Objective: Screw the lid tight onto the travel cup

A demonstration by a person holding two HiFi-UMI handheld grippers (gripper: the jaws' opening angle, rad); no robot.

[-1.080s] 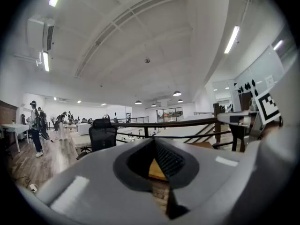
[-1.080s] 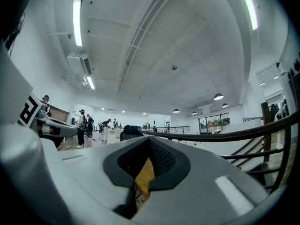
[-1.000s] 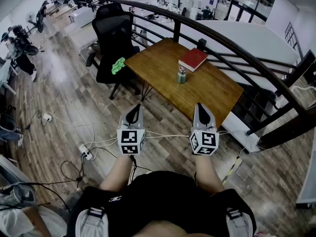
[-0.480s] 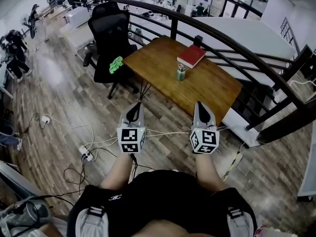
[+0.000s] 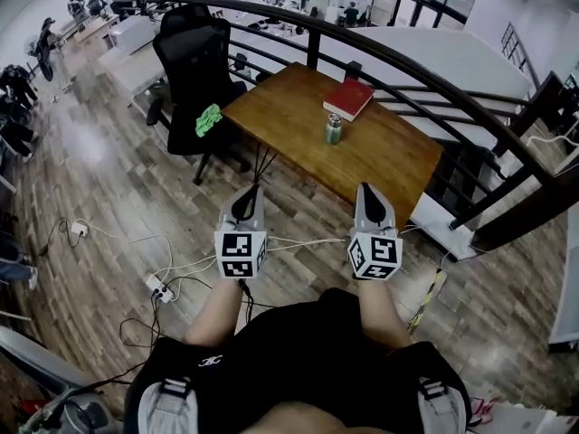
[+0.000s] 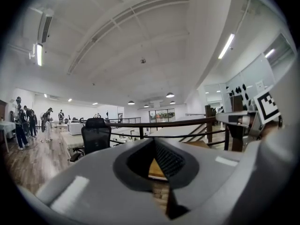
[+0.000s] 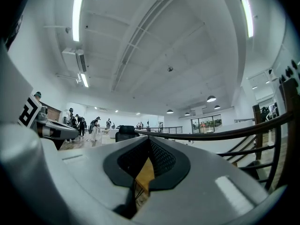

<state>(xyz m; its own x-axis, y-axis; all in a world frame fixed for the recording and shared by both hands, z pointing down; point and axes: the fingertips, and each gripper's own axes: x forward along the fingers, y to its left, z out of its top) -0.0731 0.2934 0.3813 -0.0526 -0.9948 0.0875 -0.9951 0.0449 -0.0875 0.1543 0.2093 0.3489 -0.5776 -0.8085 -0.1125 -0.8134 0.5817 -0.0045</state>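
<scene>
Wood table (image 5: 380, 156) w/ travel cup (image 5: 334, 128) & red book (image 5: 349, 97).

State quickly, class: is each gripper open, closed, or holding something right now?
Left gripper: closed, holding nothing.
Right gripper: closed, holding nothing.

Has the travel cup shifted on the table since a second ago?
No. The travel cup stands on the wooden table just on the near side of the red book, as before; only the view itself has shifted.

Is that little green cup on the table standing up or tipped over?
Upright: the travel cup stands on its base on the wooden table, near the red book.
</scene>
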